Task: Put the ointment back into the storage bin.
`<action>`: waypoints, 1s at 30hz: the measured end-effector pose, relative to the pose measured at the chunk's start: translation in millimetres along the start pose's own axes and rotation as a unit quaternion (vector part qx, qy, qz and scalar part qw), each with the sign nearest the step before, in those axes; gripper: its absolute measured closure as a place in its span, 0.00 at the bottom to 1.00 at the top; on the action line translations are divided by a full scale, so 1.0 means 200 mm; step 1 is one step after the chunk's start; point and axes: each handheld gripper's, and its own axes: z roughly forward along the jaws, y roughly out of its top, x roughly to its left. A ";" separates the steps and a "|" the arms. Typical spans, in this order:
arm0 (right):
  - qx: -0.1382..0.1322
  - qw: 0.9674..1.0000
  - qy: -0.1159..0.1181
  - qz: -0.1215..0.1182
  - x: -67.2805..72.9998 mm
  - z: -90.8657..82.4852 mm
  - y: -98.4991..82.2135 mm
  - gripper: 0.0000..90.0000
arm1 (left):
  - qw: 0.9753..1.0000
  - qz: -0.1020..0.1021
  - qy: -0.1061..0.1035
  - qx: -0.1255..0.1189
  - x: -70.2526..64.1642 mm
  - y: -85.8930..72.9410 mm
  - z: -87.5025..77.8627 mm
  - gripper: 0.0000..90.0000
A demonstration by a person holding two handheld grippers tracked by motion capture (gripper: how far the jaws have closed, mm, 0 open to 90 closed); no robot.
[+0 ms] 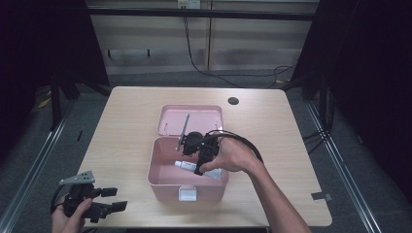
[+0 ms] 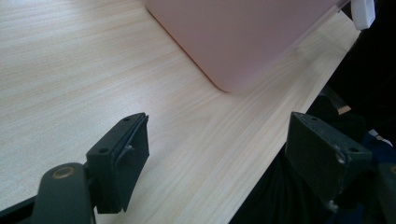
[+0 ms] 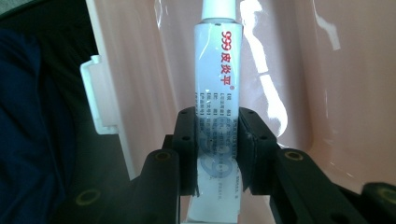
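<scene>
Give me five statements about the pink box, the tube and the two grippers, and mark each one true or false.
1. The right gripper is shut on the white tube. True.
2. The pink box has its lid closed. False: the lid is swung back and the box is open.
3. The left gripper holds the tube. False: its jaws stand open over bare table, with nothing between them.
4. The tube is inside the box. True: pink walls show around it in the right gripper view.
5. The box has a black latch. False: the latch on its front wall is white.
</scene>
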 end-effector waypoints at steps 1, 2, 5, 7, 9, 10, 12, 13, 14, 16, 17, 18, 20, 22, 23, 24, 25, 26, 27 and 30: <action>-0.002 1.000 0.001 -0.002 0.00 0.01 0.00 0.79 | 1.000 -0.001 0.000 0.000 0.00 0.00 0.00 0.24; -0.002 1.000 0.003 -0.004 0.00 0.02 0.00 0.79 | 1.000 -0.001 0.001 0.000 0.00 0.00 0.00 0.24; 0.001 1.000 0.005 -0.003 0.00 0.04 0.00 0.79 | 1.000 -0.001 0.001 0.000 0.00 0.00 0.00 0.24; 0.004 1.000 0.008 -0.008 0.00 0.06 0.01 0.79 | 1.000 0.000 0.002 0.000 0.00 0.00 0.00 0.24; 0.003 1.000 0.004 -0.023 0.01 0.08 0.02 0.79 | 1.000 -0.002 -0.001 -0.001 0.00 0.00 0.00 0.24; 0.007 1.000 0.008 -0.027 0.01 0.09 0.02 0.79 | 1.000 -0.003 -0.001 -0.001 0.00 0.00 0.00 0.24; 0.008 0.999 0.008 -0.031 0.01 0.10 0.02 0.79 | 1.000 -0.003 -0.001 -0.001 0.00 0.00 0.00 0.24; 0.009 0.999 0.010 -0.035 0.01 0.10 0.02 0.79 | 1.000 -0.002 -0.001 -0.001 0.00 0.00 0.00 0.24; 0.009 0.999 0.012 -0.037 0.02 0.11 0.02 0.79 | 1.000 -0.002 -0.001 -0.001 0.00 0.00 0.00 0.24; 0.013 0.999 0.021 -0.049 0.02 0.13 0.02 0.79 | 1.000 -0.002 0.000 -0.002 0.00 0.00 0.00 0.24; 0.017 0.998 0.022 -0.048 0.03 0.14 0.03 0.79 | 1.000 -0.002 -0.001 -0.001 0.00 0.00 0.00 0.24; 0.017 0.998 0.022 -0.048 0.03 0.14 0.03 0.79 | 1.000 -0.001 0.000 -0.001 0.00 0.00 0.00 0.24; 0.023 0.998 0.028 -0.052 0.03 0.15 0.03 0.79 | 1.000 -0.002 0.001 -0.001 0.00 0.00 0.00 0.24; 0.024 0.998 0.031 -0.055 0.02 0.17 0.03 0.79 | 1.000 -0.002 0.001 -0.002 0.00 0.00 0.00 0.24; 0.027 0.998 0.030 -0.051 0.03 0.18 0.04 0.79 | 1.000 -0.002 0.001 -0.002 0.00 0.00 0.00 0.24; 0.027 0.998 0.029 -0.052 0.02 0.19 0.04 0.79 | 1.000 -0.002 0.001 -0.003 0.00 0.00 0.00 0.24; 0.025 0.998 0.030 -0.052 0.01 0.19 0.04 0.79 | 1.000 -0.002 0.000 -0.002 0.00 0.00 0.00 0.24; 0.025 0.998 0.030 -0.052 0.01 0.19 0.04 0.79 | 1.000 -0.002 0.000 -0.002 0.00 0.00 0.00 0.24; 0.027 0.998 0.033 -0.050 0.01 0.21 0.04 0.79 | 1.000 -0.002 0.000 -0.002 0.00 0.00 0.00 0.24; 0.027 0.998 0.038 -0.052 0.00 0.22 0.03 0.79 | 1.000 -0.002 0.001 -0.002 0.00 0.00 0.00 0.24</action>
